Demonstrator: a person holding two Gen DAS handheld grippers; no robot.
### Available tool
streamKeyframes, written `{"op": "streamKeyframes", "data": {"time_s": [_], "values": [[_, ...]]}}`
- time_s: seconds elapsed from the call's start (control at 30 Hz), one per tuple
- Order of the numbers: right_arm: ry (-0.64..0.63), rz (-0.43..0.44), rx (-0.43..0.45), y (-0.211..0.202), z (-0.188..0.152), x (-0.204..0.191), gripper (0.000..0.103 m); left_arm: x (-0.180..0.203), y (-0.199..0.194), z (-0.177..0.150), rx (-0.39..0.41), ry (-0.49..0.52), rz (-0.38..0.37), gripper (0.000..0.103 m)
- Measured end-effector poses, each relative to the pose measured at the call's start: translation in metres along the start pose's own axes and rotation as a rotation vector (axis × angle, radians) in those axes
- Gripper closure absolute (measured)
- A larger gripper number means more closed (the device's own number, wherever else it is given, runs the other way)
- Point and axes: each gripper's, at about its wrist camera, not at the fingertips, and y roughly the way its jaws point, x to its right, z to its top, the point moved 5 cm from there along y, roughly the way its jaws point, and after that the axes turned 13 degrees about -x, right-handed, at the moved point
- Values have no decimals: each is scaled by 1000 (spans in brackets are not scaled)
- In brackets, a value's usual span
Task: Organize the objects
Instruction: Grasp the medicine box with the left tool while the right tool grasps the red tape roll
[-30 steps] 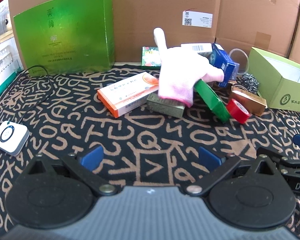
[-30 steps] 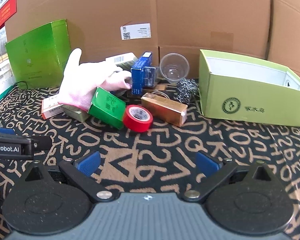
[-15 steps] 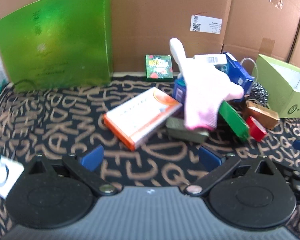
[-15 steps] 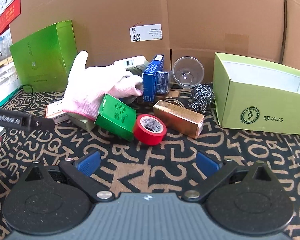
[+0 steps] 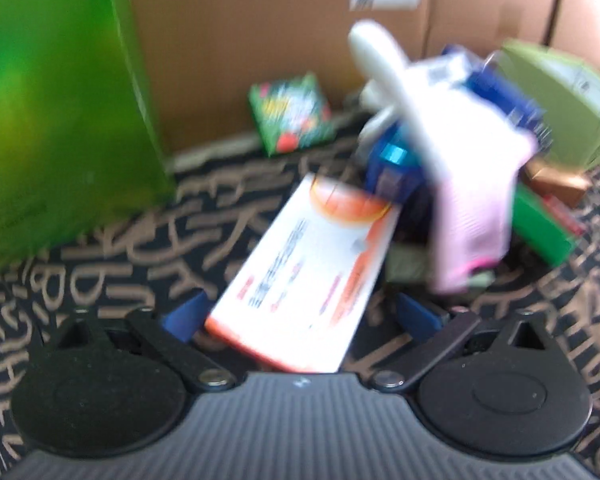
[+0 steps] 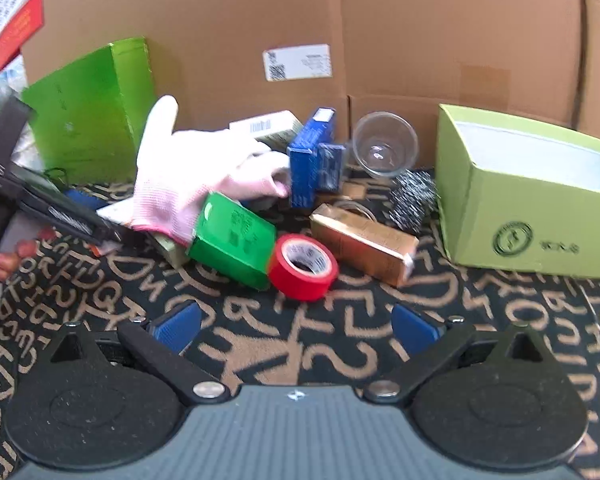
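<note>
Behind everything, a wall of brown cardboard [image 6: 380,20] is seen, and the counter [image 6: 260,344] is covered by a black cloth printed with tan letters. A tall green box [image 5: 52,120] is stood far left of the left fingers, and an open light-green box [image 6: 532,200] is set ahead and to the right of the right fingers. The left gripper [image 5: 300,316] is being closed: its blue fingers [image 5: 184,316] are still spread, and the near end of the orange-and-white carton [image 5: 312,264] is taken in between them, with the left pad close against its edge and a gap left on the right; no firm pinch can be made out through the blur. Just beyond the carton's far end a pale knitted glove [image 6: 188,184] is draped over the heap. The right gripper [image 6: 296,328] is held with its fingers spread wide over bare cloth. Straight ahead of them, a small green box [image 6: 232,240] is leaned against a red tape roll [image 6: 304,264], with a gold box [image 6: 364,240] touching it behind. Further ahead, a blue box [image 6: 312,156], a clear cup [image 6: 384,144] and a steel scourer [image 6: 414,196] are gathered.
</note>
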Motion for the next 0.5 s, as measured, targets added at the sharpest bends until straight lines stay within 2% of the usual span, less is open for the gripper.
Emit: {"op": "streamKeyframes", "data": {"time_s": [0.07, 0.2, 0.3, 0.33, 0.4, 0.43, 0.47, 0.5], "values": [[-31, 38, 1, 5, 5, -1, 0, 0, -6, -5, 35, -58, 0, 22], [-48, 68, -23, 17, 16, 0, 22, 12, -20, -25, 41, -153, 0, 30], [-10, 96, -16, 24, 23, 4, 24, 33, -32, -48, 50, -187, -28, 34], [0, 104, -14, 27, 25, 5, 24, 40, -37, -55, 58, -187, -57, 32], [15, 112, -24, 34, 27, 7, 26, 54, -47, -67, 72, -201, -99, 20], [20, 120, -25, 35, 26, 8, 44, 60, -52, -71, 83, -206, -102, 15], [23, 104, -26, 35, 24, 8, 51, 64, -56, -73, 96, -211, -85, 15], [16, 102, -24, 33, 20, 9, 51, 66, -59, -72, 105, -207, -58, 15]]}}
